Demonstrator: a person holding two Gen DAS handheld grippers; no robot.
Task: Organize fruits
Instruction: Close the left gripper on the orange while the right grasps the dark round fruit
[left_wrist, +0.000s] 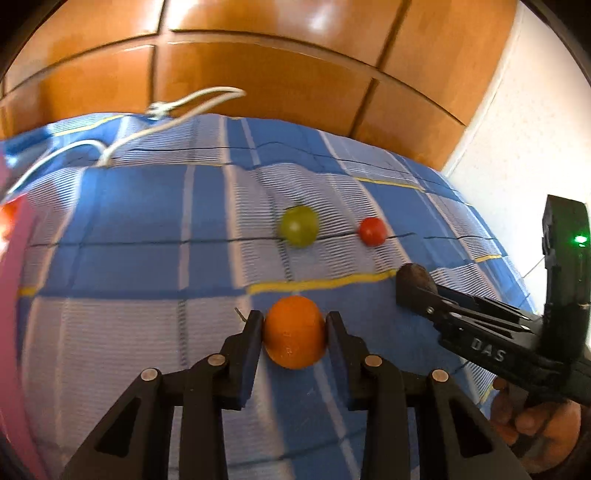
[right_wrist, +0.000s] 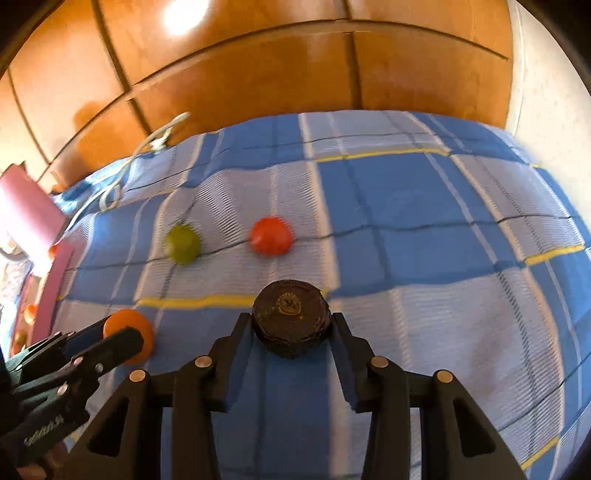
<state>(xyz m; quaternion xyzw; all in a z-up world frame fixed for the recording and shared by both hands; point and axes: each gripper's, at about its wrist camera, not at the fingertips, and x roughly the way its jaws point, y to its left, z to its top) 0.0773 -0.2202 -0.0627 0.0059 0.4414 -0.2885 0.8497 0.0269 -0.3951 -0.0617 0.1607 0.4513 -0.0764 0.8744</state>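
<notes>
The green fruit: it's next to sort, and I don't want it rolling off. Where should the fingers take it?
Grip the green fruit across its widest middle, coming down from above and the near side. It is round, sits free on the soft checked cloth, and has open cloth on both flanks, with the red fruit clear to its right.

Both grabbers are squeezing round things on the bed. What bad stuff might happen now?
1. The orange fruit is round and pinched only at its sides by the left hand-held gripper, so it might slip out.
2. The dark brown fruit sits at the very tips of the right hand-held gripper and could pop free.
3. The green fruit and red fruit lie loose on the soft checked blanket; a bump may roll them.
</notes>
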